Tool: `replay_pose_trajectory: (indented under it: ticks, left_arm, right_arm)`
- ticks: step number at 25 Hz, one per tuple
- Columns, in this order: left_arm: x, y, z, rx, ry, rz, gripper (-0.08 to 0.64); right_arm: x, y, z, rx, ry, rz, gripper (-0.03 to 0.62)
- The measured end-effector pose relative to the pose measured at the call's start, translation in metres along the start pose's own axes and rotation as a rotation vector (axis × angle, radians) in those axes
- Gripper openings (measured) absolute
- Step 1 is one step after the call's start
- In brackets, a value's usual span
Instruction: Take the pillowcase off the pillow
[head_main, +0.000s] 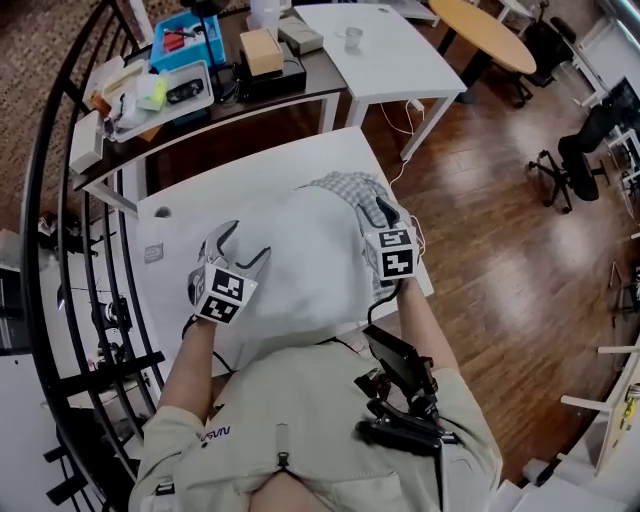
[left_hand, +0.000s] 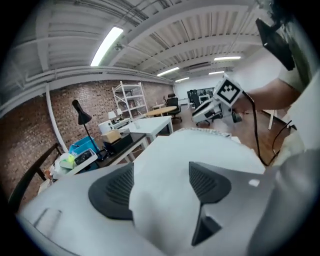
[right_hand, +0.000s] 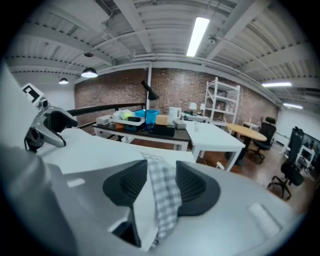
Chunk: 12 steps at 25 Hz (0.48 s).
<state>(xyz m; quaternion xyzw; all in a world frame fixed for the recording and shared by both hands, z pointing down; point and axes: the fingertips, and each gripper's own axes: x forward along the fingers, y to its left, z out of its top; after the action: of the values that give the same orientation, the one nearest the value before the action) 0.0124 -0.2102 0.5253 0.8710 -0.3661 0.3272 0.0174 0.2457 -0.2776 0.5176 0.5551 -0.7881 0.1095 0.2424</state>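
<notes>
- While neither tool is clamped on anything, the step in hand reads as a regrip. The left gripper (head_main: 245, 245), at 8 o'clock of the pillow (head_main: 300, 265), has its jaws wide apart, with bare white pillow between them and the pads not pressing.
- The right gripper (head_main: 386, 212), at 3 o'clock, also has its jaws apart. Checked pillowcase (head_main: 350, 187) and a white pillow edge lie in the gap, unpinched.
- The pillowcase is bunched at the pillow's 1 o'clock end and looks mostly off. The pillow lies on the white work table (head_main: 165, 240).
- Technique (judgement): left pins the pillow body. Right closes on checked cloth only, not the white edge, then draws toward 1 o'clock.
- Count: two grippers, one pillow, one pillowcase, one work table.
- Farther off, 11 to 1 o'clock: one dark desk (head_main: 320, 75) bearing one blue bin (head_main: 190, 40), one white table (head_main: 400, 60), one round wooden table (head_main: 490, 30).
</notes>
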Motion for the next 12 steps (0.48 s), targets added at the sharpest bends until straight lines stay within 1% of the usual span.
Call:
replay_pose_trajectory:
  ticks: [1,2,3,4,5,6,7,8,9,10,11,12]
  left_arm:
    - [0.013,-0.003,-0.011,-0.009,0.046,-0.031,0.331]
    - [0.024,-0.010,-0.023,-0.021,0.092,-0.078,0.323]
    - [0.032,-0.020,-0.036,-0.034,0.128,-0.128,0.284]
    - [0.035,-0.031,-0.048,-0.045,0.148,-0.166,0.227]
    - [0.034,-0.039,-0.056,-0.054,0.152,-0.182,0.185]
    - [0.031,-0.044,-0.061,-0.059,0.141,-0.175,0.143]
    - [0.026,-0.045,-0.061,-0.061,0.116,-0.152,0.102]
    - [0.019,-0.044,-0.056,-0.061,0.084,-0.126,0.068]
    - [0.011,-0.040,-0.048,-0.061,0.049,-0.102,0.049]
    - [0.002,-0.036,-0.038,-0.061,0.015,-0.083,0.038]
    - [-0.007,-0.031,-0.028,-0.059,-0.019,-0.066,0.035]
    - [-0.016,-0.026,-0.020,-0.061,-0.050,-0.048,0.034]
  right_arm:
    - [0.013,0.004,0.007,-0.021,0.017,0.034,0.188]
    - [0.027,0.007,0.011,-0.035,0.037,0.065,0.202]
    - [0.041,0.010,0.012,-0.042,0.064,0.093,0.210]
    - [0.055,0.013,0.010,-0.044,0.099,0.121,0.218]
    - [0.068,0.016,0.004,-0.049,0.139,0.149,0.219]
    - [0.080,0.020,-0.003,-0.060,0.181,0.176,0.219]
    - [0.089,0.023,-0.007,-0.081,0.213,0.193,0.219]
    - [0.096,0.022,-0.007,-0.113,0.226,0.184,0.200]
    - [0.102,0.015,-0.003,-0.148,0.219,0.147,0.086]
    - [0.108,0.003,0.003,-0.172,0.199,0.092,0.009]
    - [0.113,-0.011,0.008,-0.175,0.181,0.038,0.008]
    - [0.118,-0.026,0.010,-0.156,0.170,-0.011,0.008]
